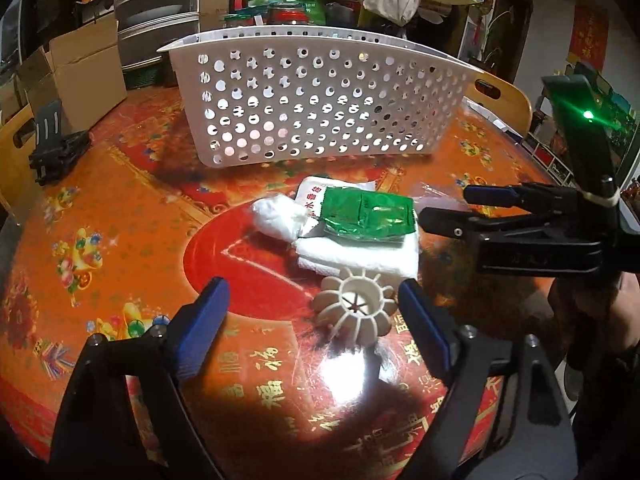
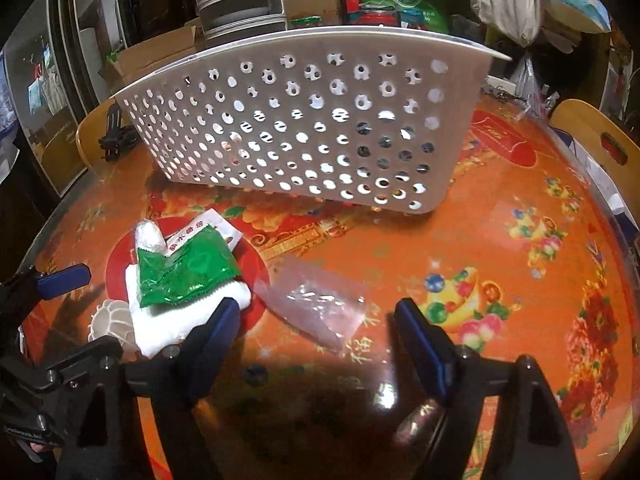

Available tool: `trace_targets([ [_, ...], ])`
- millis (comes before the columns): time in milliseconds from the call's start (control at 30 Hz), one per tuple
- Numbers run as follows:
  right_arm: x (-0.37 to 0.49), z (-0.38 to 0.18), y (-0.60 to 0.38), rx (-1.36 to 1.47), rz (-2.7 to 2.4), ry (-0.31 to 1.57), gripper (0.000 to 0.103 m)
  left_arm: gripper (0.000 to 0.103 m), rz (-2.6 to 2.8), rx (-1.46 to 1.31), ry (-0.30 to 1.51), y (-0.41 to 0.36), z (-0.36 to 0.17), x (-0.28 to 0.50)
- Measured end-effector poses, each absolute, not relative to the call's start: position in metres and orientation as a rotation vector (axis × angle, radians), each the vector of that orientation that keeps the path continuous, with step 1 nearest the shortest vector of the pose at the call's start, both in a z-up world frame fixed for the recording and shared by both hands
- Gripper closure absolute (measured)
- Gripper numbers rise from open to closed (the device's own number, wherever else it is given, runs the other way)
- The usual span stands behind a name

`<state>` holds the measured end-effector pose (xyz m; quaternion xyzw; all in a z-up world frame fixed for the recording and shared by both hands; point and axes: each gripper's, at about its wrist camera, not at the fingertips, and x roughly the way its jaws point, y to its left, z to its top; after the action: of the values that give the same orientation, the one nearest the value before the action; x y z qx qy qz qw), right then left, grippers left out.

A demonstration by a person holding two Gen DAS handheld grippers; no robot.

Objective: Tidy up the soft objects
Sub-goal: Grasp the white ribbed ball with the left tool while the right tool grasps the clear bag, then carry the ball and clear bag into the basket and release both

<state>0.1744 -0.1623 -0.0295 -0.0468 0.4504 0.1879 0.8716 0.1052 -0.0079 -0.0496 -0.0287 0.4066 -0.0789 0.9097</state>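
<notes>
A round tabletop under a glossy red-and-orange festive printed cover (image 1: 120,208) carries everything. Toward its far edge a large white perforated plastic basket (image 1: 320,100) is set, its holed wall turned toward both grippers and its opening upward; what lies inside cannot be told.

Nearer the centre, on the red disc of the print, a small heap is found. At its base a folded white terry towel (image 1: 360,256) is laid, its long axis running across the left wrist view. On it a crinkled green foil sachet (image 1: 368,216) is rested, overlapping a white paper packet with red characters (image 1: 314,196). A clear-wrapped white wad (image 1: 276,218) is touching the heap's left side, and a cream ribbed plastic flower-shaped piece (image 1: 356,308) is just beside the towel's near edge.

To the right of the heap a flat, nearly transparent plastic bag (image 2: 316,304) is spread on the cover, its long axis slanting from far left to near right.

The left gripper (image 1: 314,320) is held spread and empty; the flower-shaped piece lies between its fingers and the towel just beyond. The right gripper (image 2: 316,328) is likewise spread and empty, with the clear bag straight ahead between its fingers and the towel's corner beside its left finger. The right one is judged nearer to the bag, the left to the heap.
</notes>
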Motion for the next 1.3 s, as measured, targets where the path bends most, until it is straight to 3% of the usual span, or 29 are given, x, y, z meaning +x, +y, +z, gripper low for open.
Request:
trace_targets([
  [200,0.179,-0.03,-0.154,-0.142,0.375,0.947,0.039,0.028,-0.185,-0.039,0.843,-0.014,-0.053,0.105],
  [300,0.18,-0.03,-0.149,-0.17,0.359,0.939,0.053,0.039,-0.195,-0.034,0.846,-0.017,-0.056,0.105],
  [400,0.177,-0.03,-0.148,-0.166,0.38,0.934,0.054,0.061,-0.219,-0.045,0.839,-0.019,-0.055,0.103],
  [833,0.163,-0.013,-0.174,-0.103,0.39,0.869,0.057,0.061,-0.166,-0.053,0.767,0.001,-0.032,0.093],
  [1300,0.149,0.045,-0.191,-0.102,0.381,0.746,0.058,0.061,-0.097,-0.025,0.694,0.025,0.016,0.103],
])
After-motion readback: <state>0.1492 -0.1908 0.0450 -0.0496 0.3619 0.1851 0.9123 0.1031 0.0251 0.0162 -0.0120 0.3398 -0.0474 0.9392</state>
